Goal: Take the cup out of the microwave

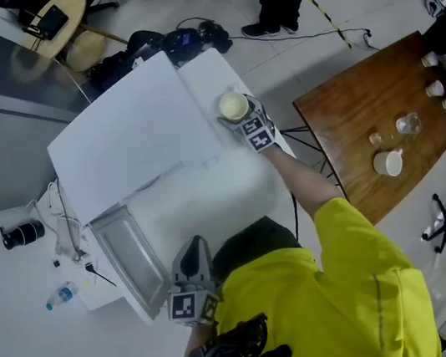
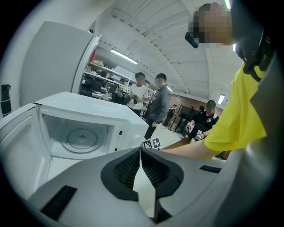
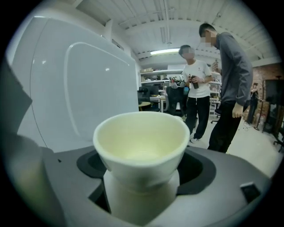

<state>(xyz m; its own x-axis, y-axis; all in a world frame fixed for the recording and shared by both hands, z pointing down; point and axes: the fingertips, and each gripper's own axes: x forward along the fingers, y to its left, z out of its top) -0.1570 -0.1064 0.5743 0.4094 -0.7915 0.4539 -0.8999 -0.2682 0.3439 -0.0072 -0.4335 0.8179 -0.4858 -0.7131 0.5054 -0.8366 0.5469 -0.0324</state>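
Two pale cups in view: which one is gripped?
The cream cup in the right gripper; the white handled mug stands free on the brown wooden table.

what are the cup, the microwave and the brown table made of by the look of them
The cup is probably glazed ceramic, though plastic is possible: thick cream wall, smooth soft sheen.
The microwave has a white painted metal or plastic shell: flat, glossy panels.
The table looks like wood or wood veneer: brown with grain streaks, slightly shiny.
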